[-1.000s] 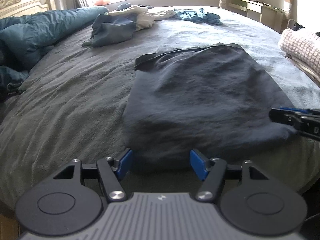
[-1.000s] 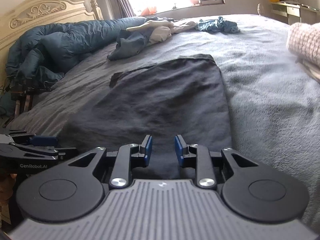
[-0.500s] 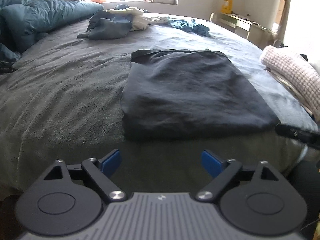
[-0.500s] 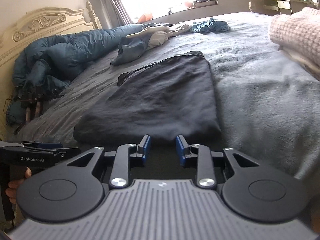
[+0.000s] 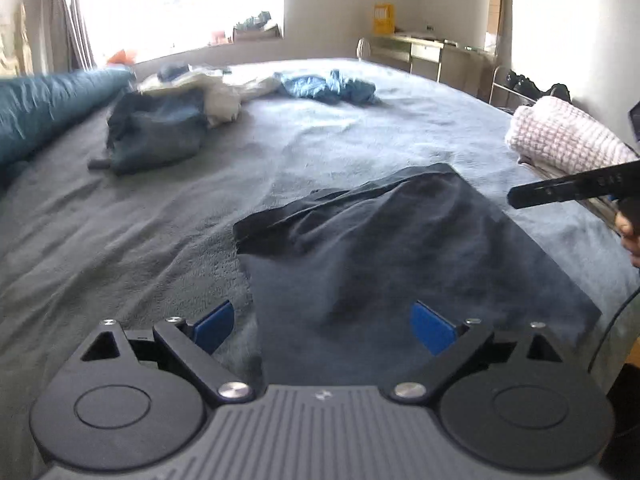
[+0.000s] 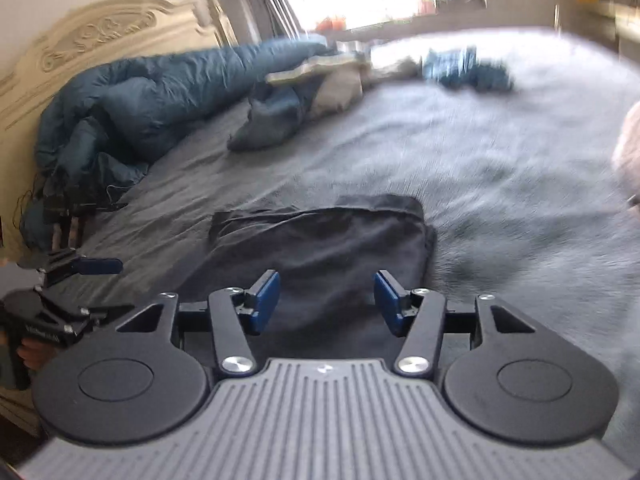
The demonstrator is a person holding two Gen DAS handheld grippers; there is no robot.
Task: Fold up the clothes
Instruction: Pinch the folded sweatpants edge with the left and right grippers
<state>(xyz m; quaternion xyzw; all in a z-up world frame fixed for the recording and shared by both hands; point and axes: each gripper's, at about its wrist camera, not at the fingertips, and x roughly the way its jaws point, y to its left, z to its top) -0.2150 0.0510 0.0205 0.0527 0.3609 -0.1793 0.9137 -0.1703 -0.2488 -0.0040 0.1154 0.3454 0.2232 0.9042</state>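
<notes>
A dark navy garment [image 5: 400, 248] lies folded flat on the grey bed near its front edge, also seen in the right wrist view [image 6: 332, 252]. My left gripper [image 5: 324, 326] hovers open over the garment's near left edge, nothing between its blue pads. My right gripper [image 6: 327, 300] is open above the garment's near end, holding nothing. In the left wrist view the right gripper [image 5: 572, 190] pokes in from the right edge, above the garment's right side. The left gripper [image 6: 80, 268] shows at the lower left of the right wrist view.
A heap of unfolded clothes [image 5: 160, 128] and a blue garment [image 5: 328, 86] lie far back on the bed [image 5: 120, 240]. A teal duvet [image 6: 160, 96] is bunched by the headboard. A folded pink knit [image 5: 568, 140] sits at the right edge. A desk [image 5: 420, 52] stands by the wall.
Both grippers rose and pushed forward over the garment from beyond the bed's edge. The right gripper opened from nearly shut. The left gripper stayed open. The garment lies as before.
</notes>
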